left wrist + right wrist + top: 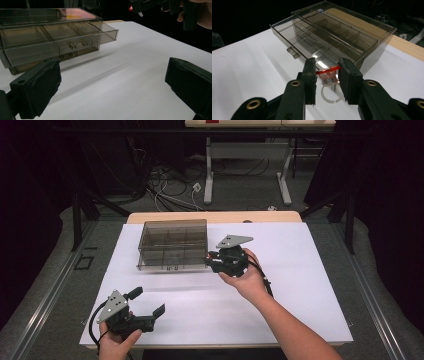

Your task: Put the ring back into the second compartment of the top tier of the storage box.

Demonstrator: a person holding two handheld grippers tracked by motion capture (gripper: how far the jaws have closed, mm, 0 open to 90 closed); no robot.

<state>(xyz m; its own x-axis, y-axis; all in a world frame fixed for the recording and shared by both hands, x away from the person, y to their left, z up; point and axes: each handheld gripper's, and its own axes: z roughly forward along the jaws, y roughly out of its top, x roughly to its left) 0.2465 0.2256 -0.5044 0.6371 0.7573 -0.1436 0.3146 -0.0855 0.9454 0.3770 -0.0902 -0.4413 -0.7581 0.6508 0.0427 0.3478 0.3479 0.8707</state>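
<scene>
The left hand rests at the near left edge of the bench, holding the left claw low and nearly level, aimed up and to the right across the white top. Its jaws stand wide apart with nothing between them; in the left gripper view the two black pads frame bare bench.

Farther in, the right forearm reaches diagonally from the bottom edge, and the right hand holds the right claw level, pointing left at the box. The right claw is clamped on a ring: a small clear plastic band hanging open below the pads, with a red top caught between them. The ring is off the bench, just beside the right front corner of the box.

The box is smoky clear plastic, lying flat toward the far edge. Its top drawer is pulled out partway, with a small handle at the front. The drawer is split into several compartments, and those that show look empty
</scene>
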